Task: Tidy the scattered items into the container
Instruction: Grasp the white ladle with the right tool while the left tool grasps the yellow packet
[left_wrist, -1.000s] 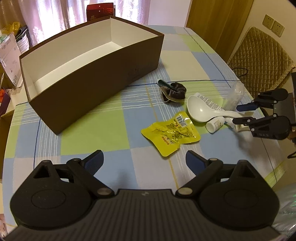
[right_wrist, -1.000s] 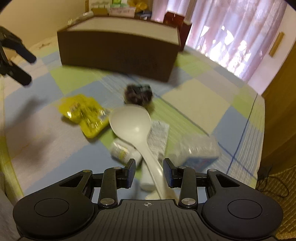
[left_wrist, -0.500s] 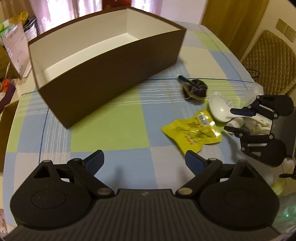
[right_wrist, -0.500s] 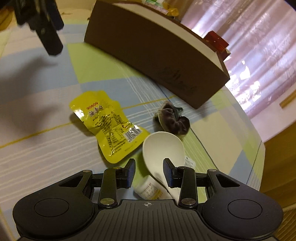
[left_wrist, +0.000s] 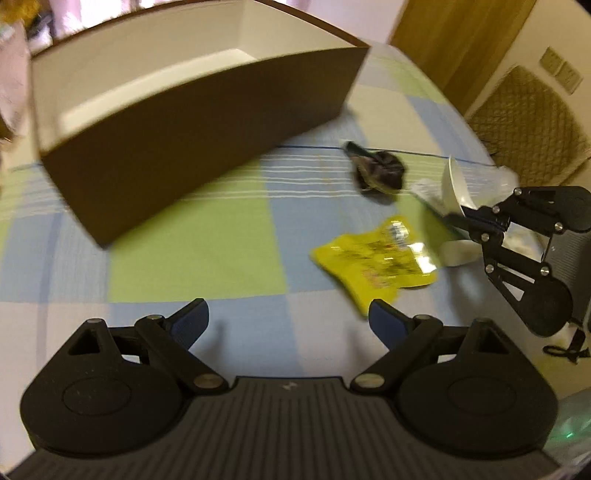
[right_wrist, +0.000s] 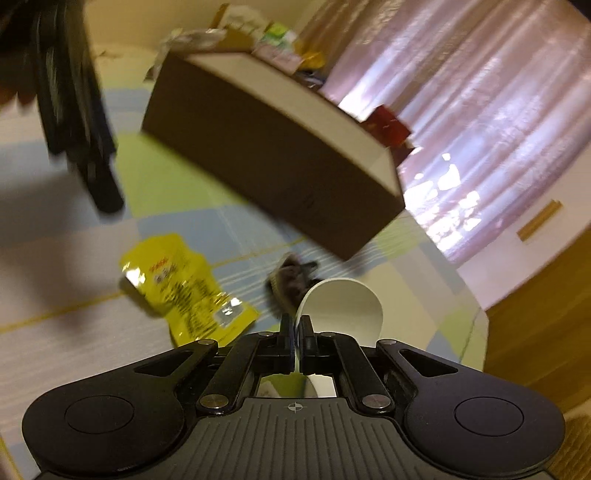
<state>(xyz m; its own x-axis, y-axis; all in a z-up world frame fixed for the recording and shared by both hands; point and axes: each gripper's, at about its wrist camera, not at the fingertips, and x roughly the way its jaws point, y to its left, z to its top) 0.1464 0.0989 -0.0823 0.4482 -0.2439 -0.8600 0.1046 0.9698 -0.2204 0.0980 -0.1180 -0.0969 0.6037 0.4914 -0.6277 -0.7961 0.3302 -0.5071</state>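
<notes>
The brown box (left_wrist: 207, 122), the container of the task, stands at about 11 o'clock in the left wrist view on the checked tabletop (left_wrist: 192, 251). Its top is open, its inner walls and floor are white, and the part of the inside that shows holds nothing. In the right wrist view the same box (right_wrist: 266, 155) lies at about 12 o'clock, seen from outside, so its interior is hidden there.

The scattered items all lie outside the box, on the cloth toward 2 and 3 o'clock of the left wrist view. A dark scrunchie (left_wrist: 378, 171) sits nearest the box's right end, apart from it. A yellow snack packet (left_wrist: 376, 258) lies flat, nearer the camera. A small white bottle (left_wrist: 458, 253) lies on its side just beside the packet, at 3 o'clock. Something clear and plastic beyond it is too blurred to make out.

The right hand-held gripper (right_wrist: 295, 332) has just been closing and is clenched on the handle of the white spoon (right_wrist: 343, 310), whose bowl stands up tilted in front of its jaws; the left wrist view shows that spoon (left_wrist: 452, 184) raised on edge.

The left hand-held gripper (left_wrist: 288, 321) is released, its jaws spread wide above bare cloth, with the packet's corner just beside its right finger.
</notes>
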